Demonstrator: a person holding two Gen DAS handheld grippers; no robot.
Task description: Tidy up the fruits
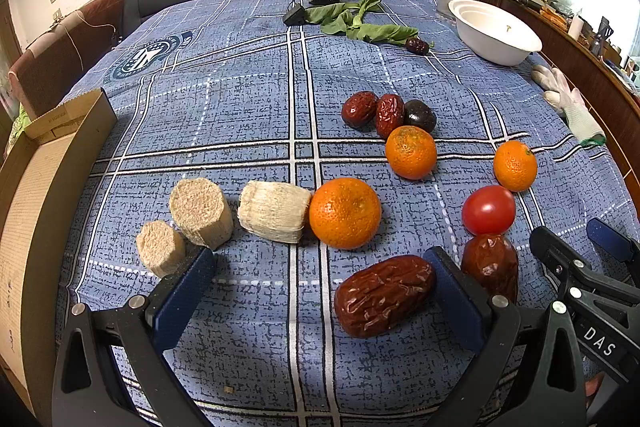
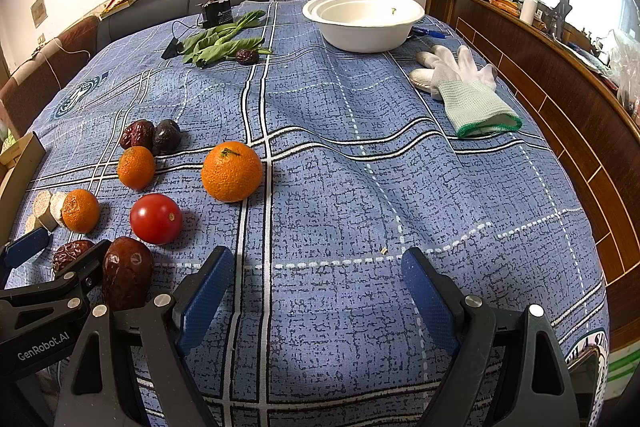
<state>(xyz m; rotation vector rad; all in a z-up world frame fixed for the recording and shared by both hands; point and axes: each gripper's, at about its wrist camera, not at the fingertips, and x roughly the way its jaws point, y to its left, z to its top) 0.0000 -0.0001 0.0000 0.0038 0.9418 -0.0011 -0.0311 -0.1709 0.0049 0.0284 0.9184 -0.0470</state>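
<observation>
- White bowl [image 2: 362, 27] at the far edge of the table = landmark; looks empty inside apart from a tiny speck, so by my read nothing is sorted yet.
- Fruit all loose on the blue cloth [image 2: 360, 187], well short of the bowl and on the near-left side from it:
  - 3 oranges: big one [image 2: 232, 171] closest to the bowl of the three, a smaller one [image 2: 136, 167] left of it, another [image 1: 345, 213] nearer still, touching a pale fibrous roll [image 1: 274, 211].
  - Tomato [image 2: 156, 219] just nearer than the big orange.
  - Cluster of red dates plus a dark round fruit [image 1: 420, 115] behind the small orange.
  - Lone date [image 2: 247, 56] by the greens [image 2: 218, 45], nearest thing to the bowl.
  - Two big dates right at the grippers, farthest from the bowl.
- Left gripper [image 1: 320, 279]: jaws spread wide, grasping nothing; large wrinkled date [image 1: 382, 295] lies on the cloth just inside its right finger (touching or not, can't tell).
- Right gripper [image 2: 316, 287]: also spread, nothing between the fingers, only bare cloth; second big date [image 2: 127, 277] sits just outside its left finger.
- Judgement: task at the start, every piece still to move. Likely first pick = the wrinkled date w/ the left gripper.
- Glove [image 2: 464, 87] lies near-right of the bowl, not part of the job.
</observation>
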